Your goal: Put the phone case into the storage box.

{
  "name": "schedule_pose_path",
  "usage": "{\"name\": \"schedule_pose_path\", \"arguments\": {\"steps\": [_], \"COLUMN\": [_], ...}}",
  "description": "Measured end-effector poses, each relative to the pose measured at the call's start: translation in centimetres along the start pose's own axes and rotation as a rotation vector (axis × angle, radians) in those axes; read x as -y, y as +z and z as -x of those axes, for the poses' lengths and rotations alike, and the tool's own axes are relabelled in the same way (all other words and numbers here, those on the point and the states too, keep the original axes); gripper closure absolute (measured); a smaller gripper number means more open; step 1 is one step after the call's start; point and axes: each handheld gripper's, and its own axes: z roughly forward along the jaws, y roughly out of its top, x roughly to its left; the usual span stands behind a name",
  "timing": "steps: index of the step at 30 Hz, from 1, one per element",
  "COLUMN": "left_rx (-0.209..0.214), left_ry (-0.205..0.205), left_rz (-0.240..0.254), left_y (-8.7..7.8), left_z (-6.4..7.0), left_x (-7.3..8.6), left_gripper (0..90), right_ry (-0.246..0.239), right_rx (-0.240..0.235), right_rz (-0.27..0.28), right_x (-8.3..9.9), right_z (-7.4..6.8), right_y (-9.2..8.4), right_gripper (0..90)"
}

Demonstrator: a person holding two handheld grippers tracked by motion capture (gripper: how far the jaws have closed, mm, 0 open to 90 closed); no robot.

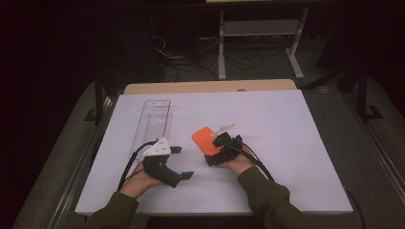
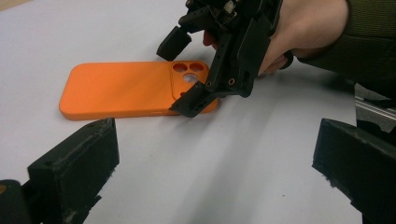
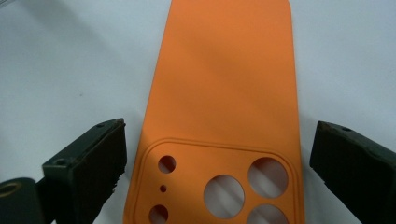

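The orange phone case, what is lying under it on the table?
The orange phone case lies flat, back up, on the white table. Through its camera holes the white surface shows. Whatever is beneath the solid part is covered.

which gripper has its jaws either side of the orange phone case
The right gripper: its open jaws straddle the orange phone case. The left gripper is open over bare table.

Looks like a lab setup. White work table (image 1: 286, 143), loose cables (image 1: 191, 62) on the floor, a metal equipment stand (image 1: 260, 28) behind.
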Motion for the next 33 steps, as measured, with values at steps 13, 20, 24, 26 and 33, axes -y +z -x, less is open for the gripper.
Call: {"name": "schedule_pose_path", "arguments": {"steps": [13, 20, 24, 26, 33], "left_rx": [0.000, 0.000, -0.001, 0.000, -0.001], "left_ry": [0.000, 0.000, 0.002, 0.002, -0.002], "left_rz": [-0.001, -0.001, -0.003, -0.006, -0.006], "left_y": [0.00, 0.00, -0.01, -0.04, -0.04], "left_z": [0.00, 0.01, 0.00, 0.00, 0.04], "left_x": [0.00, 0.01, 0.01, 0.00, 0.01], "left_gripper": [0.0, 0.0, 0.0, 0.0, 0.0], "right_ry": [0.002, -0.012, -0.014, -0.014, -0.007], "right_rx": [0.011, 0.010, 0.018, 0.019, 0.027], "right_rz": [0.004, 0.010, 0.010, 0.010, 0.008], "right_x": [0.14, 0.15, 0.18, 0.20, 0.20], "right_z": [-0.04, -0.19, -0.22, -0.25, -0.37], "right_y": [0.26, 0.17, 0.16, 0.14, 0.12], "right_gripper": [7.1, 11.6, 11.9, 12.0, 13.3]}}
